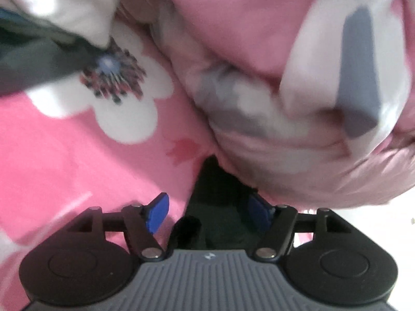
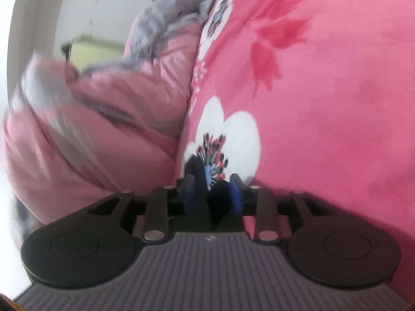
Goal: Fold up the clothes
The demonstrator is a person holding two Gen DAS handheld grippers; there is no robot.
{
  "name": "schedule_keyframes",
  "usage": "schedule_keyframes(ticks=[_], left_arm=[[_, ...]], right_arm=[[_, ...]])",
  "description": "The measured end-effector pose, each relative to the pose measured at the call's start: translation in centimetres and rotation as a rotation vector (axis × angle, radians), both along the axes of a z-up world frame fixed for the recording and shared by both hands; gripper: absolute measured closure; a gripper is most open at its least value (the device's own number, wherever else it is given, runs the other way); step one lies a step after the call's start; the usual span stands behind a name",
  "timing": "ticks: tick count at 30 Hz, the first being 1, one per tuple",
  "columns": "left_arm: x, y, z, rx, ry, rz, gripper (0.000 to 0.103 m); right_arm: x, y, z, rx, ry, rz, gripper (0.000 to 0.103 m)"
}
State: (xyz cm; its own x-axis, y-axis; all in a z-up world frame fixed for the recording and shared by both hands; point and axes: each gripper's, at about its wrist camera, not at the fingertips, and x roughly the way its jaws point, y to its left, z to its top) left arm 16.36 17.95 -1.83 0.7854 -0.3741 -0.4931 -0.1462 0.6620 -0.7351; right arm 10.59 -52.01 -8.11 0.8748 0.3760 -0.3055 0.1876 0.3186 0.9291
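Observation:
A puffy pink jacket with grey and white patches fills the right of the left wrist view, bunched up and blurred. My left gripper is open wide just below its lower edge, with something dark in the gap. In the right wrist view the same jacket lies heaped at the left. My right gripper has its blue pads close together, right up against a white flower on the pink sheet. Black shapes sit between the pads, and I cannot make out what they are.
The pink floral sheet covers the surface under both grippers. A white cloth and a dark blurred bar cross the upper left of the left wrist view. A pale wall stands behind the jacket.

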Motion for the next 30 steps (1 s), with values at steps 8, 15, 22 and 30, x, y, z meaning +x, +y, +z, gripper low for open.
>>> schedule_keyframes(ticks=[8,15,22,30], left_arm=[[-10.2,0.5,3.4,0.097,0.026,-0.126,0.031],[-14.5,-2.1,-0.9,0.065,0.081,-0.216,0.047],[-13.8,-2.1,-3.7,0.029,0.021,-0.085,0.063],[-12.3,-2.1,-4.6,0.015,0.033,0.019,0.097]], right_arm=[[-9.4,3.0,1.7,0.065,0.036,0.042,0.058],[-14.3,7.7,1.2,0.016,0.121,0.090,0.060],[-13.5,9.5,0.6,-0.041,0.163,0.067,0.070],[-11.0,8.1,-1.1,0.017,0.120,-0.048,0.100]])
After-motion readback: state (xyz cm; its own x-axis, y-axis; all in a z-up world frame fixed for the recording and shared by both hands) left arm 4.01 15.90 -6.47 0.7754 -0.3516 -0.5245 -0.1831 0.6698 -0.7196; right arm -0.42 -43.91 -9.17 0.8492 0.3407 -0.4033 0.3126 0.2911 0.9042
